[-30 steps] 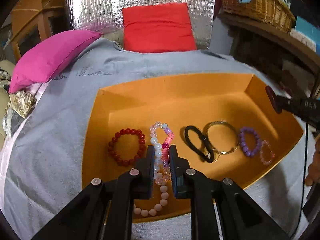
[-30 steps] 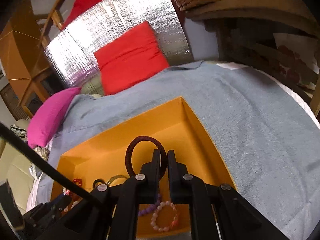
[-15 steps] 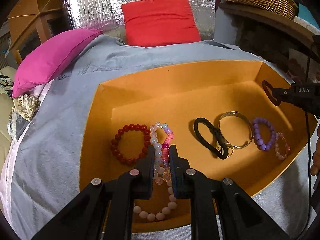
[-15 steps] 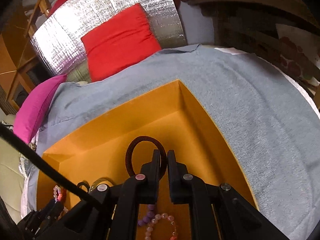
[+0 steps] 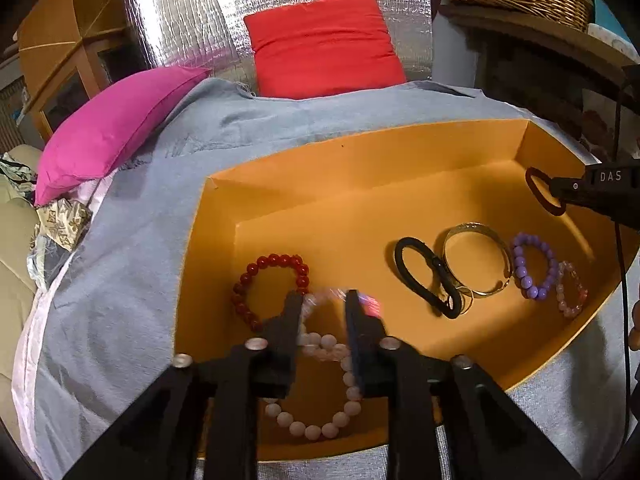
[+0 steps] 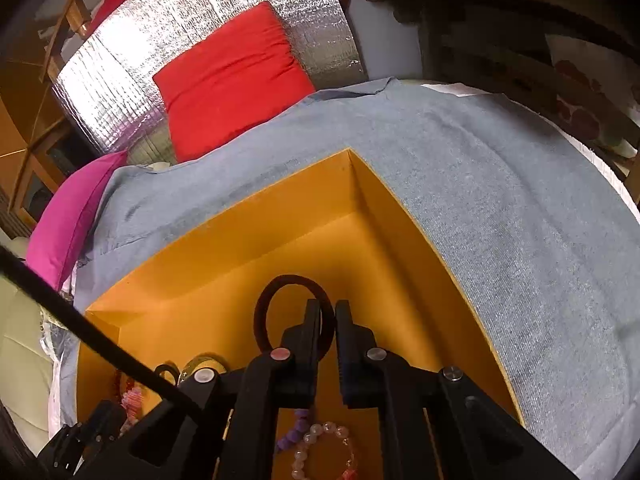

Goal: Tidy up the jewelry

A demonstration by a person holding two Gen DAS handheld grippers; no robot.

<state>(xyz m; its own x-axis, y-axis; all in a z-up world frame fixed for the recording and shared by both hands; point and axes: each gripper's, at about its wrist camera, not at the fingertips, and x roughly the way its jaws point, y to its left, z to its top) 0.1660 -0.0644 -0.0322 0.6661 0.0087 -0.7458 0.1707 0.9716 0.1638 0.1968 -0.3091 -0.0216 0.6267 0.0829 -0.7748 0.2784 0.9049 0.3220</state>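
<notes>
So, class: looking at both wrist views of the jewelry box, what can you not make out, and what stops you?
- Left wrist view: the multicoloured bead strand between the left gripper fingers is motion-blurred.
- Left wrist view: the pale bead bracelet is partly hidden by those fingers.
- Right wrist view: the purple bracelet is mostly behind the right gripper.
- Right wrist view: the red bracelet is crossed by a black cable.
</notes>
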